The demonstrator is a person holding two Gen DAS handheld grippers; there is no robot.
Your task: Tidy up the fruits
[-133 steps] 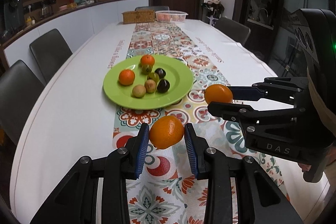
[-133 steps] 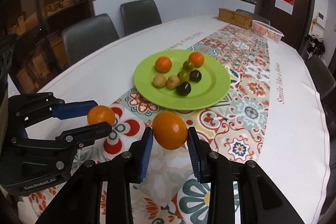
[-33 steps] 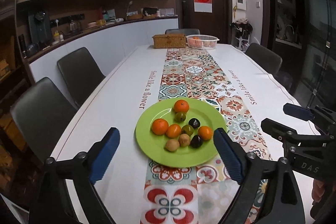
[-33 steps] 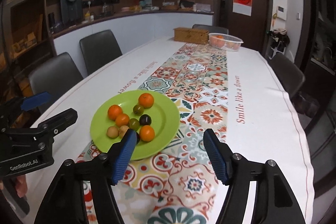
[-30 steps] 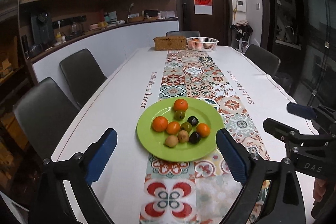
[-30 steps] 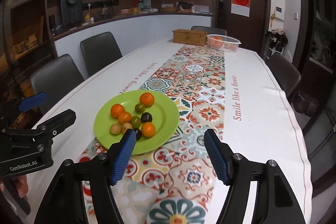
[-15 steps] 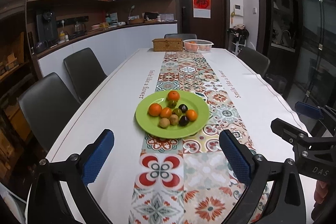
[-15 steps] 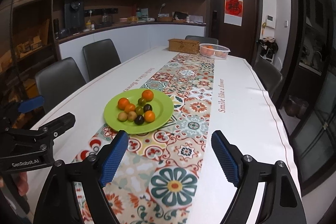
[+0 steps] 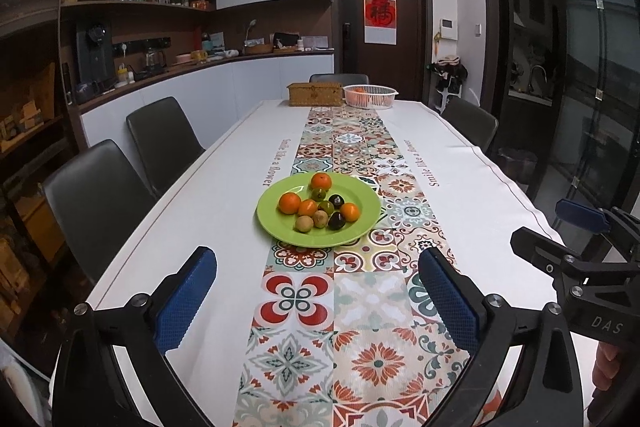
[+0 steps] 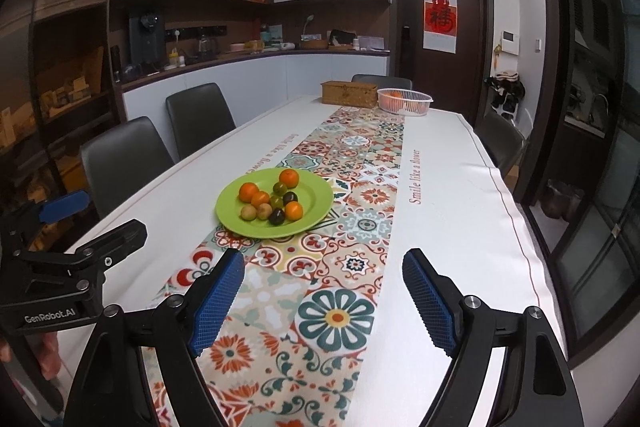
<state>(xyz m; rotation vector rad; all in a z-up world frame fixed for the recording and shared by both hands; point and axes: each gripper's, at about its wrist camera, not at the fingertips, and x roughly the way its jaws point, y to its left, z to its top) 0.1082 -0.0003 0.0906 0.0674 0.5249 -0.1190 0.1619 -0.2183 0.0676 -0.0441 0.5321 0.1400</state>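
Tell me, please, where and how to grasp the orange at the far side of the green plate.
Grip the far orange across its middle, coming from above and behind. It is round and stands almost apart at the green plate's far edge, only a small green fruit close before it.

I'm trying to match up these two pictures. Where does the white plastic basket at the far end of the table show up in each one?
Left wrist view: the white basket sits upper centre, at the table's far end, just right of the woven box.
Right wrist view: the white basket sits upper right of centre, again just right of the woven box.
Shared landmark: the green plate of fruit, nearer the camera on the patterned runner.
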